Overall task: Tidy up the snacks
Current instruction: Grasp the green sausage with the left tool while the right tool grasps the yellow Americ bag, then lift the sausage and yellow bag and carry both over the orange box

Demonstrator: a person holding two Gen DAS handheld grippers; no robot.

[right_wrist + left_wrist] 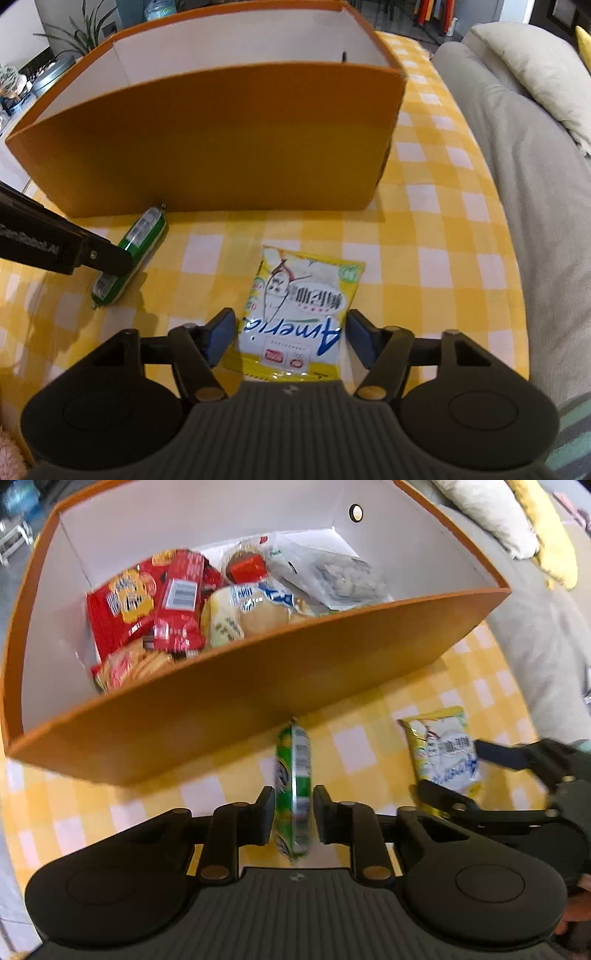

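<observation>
the tall orange cardboard box [221,147] walls off the far side of the yellow-and-white checked tablecloth [424,240]; only its open top gives access. bare cloth lies between the green tube-shaped snack pack [129,254] and the flat yellow-and-white snack packet [295,314]. a grey sofa [535,221] borders the right edge.
</observation>
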